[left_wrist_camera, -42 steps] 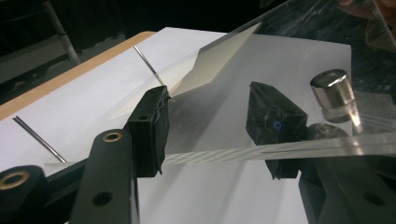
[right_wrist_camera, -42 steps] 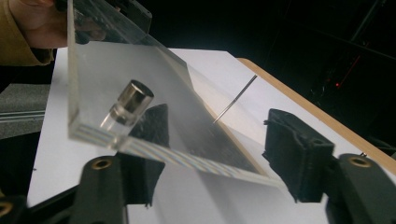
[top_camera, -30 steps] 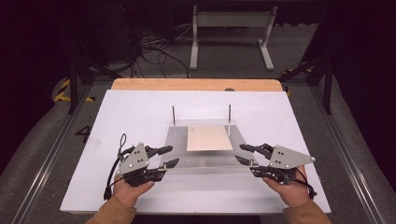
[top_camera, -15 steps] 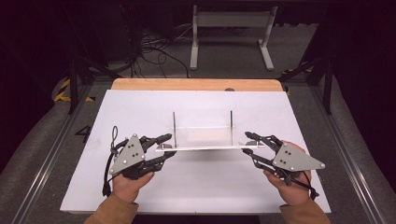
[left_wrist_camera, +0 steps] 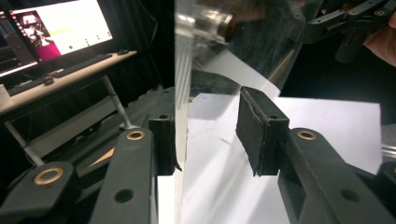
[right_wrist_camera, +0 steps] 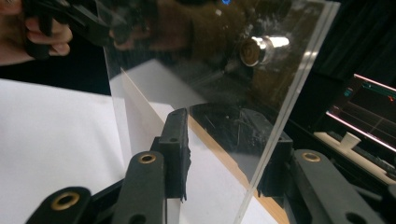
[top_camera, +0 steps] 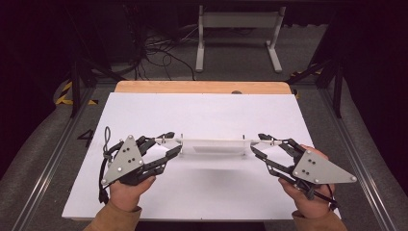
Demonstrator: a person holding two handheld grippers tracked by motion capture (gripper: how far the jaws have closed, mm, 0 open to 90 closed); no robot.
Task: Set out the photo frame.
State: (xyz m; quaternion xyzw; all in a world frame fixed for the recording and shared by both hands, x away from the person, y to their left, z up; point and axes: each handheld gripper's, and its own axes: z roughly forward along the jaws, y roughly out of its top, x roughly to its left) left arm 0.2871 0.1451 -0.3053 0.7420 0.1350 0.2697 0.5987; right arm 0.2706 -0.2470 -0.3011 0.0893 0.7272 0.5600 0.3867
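Note:
A clear acrylic frame [top_camera: 211, 146] with metal standoffs and a pale sheet inside hangs above the white board [top_camera: 202, 110], seen almost edge-on, its shadow below. My left gripper [top_camera: 171, 144] grips its left end. Its jaws have just been closing, with the clear panel [left_wrist_camera: 205, 70] between the pads. My right gripper [top_camera: 257, 144] is shut on the right end. In the right gripper view the panel [right_wrist_camera: 210, 70] runs between the pads [right_wrist_camera: 180, 144], and a standoff [right_wrist_camera: 257, 49] shows through it. Each gripper view shows the other hand far off.
The white board lies on a wooden table whose far edge [top_camera: 202, 86] shows. Behind it on the floor are a white stand [top_camera: 238, 29] and cables. Metal rails [top_camera: 53, 159] run along both sides. A lit monitor [left_wrist_camera: 51, 28] stands off to one side.
Both grippers have risen with the frame. It lay flat on the board with its posts upright and is now lifted and tipped edge-on to the high camera.

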